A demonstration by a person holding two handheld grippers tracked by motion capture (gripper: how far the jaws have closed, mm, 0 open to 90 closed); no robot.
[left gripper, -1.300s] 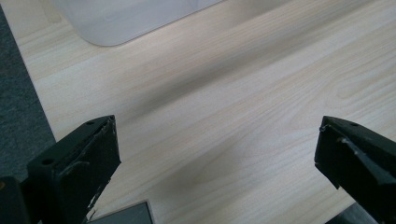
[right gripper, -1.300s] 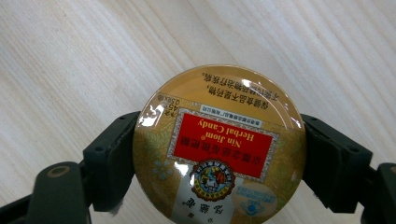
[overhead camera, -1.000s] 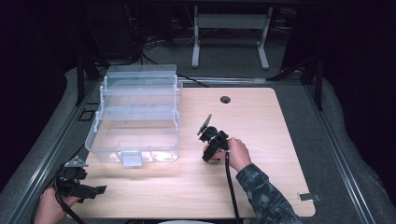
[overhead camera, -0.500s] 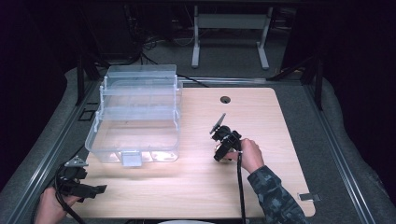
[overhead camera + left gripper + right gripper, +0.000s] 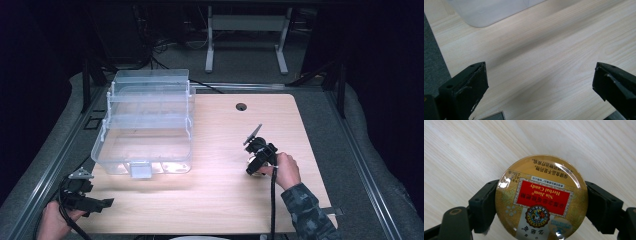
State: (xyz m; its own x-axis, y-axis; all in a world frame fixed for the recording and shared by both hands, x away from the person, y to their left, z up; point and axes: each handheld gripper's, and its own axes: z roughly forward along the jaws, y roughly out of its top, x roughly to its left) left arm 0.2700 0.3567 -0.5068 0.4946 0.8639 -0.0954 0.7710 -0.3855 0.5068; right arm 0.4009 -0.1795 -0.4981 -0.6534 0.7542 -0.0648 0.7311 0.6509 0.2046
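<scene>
Round candy tin (image 5: 541, 200): gold lid, red label panel reading "Nin Jiom Herbal Candy", circular emblem below it, Chinese text along the rim. Label reads upside down in the right gripper view. Glossy, glare on the lid edges. Lid on, facing that camera. Clamped at its two opposite sides between the right claw (image 5: 541, 203) jaws, over the light wood surface (image 5: 461, 155), right of centre in the high view.

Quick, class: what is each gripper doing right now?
Left gripper: open, empty, over the table.
Right gripper: shut on the round candy tin.
</scene>
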